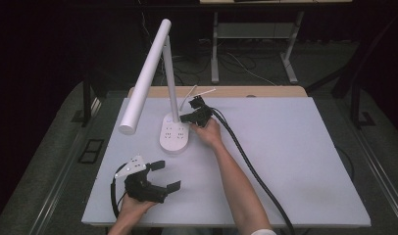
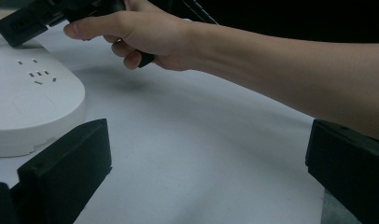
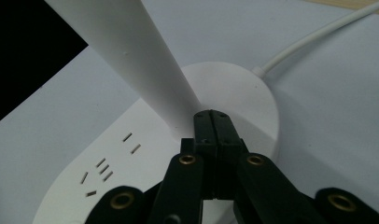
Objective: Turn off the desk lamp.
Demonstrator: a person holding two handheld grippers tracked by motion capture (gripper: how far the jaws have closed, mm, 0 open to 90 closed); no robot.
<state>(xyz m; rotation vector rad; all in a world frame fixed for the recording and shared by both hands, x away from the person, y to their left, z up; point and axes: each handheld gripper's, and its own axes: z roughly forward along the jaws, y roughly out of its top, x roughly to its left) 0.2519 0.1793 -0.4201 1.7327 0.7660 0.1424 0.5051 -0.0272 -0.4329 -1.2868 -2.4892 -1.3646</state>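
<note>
The main risk here, as I judge it, is that the right gripper (image 3: 211,126), its jaws pressed flat together with nothing between them, pushes sideways on the lamp's upright post (image 3: 136,60) instead of down onto the base: the desk lamp (image 1: 160,73) carries a long head that overhangs toward 8 o'clock, so a shove at the foot of the post could rock or slide the whole thing on the smooth white table (image 1: 295,161). A second hazard is the thick black cable (image 1: 251,171) trailing from that gripper toward 5 o'clock; a tug on it could drag the tip off its mark. The lamp's white base (image 1: 174,134), with socket slots on top, sits at about 11 o'clock from the table's middle, and the closed tip rests right at the post's foot on it. The right hand (image 1: 209,133) reaches forward with the forearm stretched out. The left gripper (image 1: 160,175) waits near the table's 7 o'clock edge, jaws spread wide and empty, held low in the left hand (image 1: 133,208).
</note>
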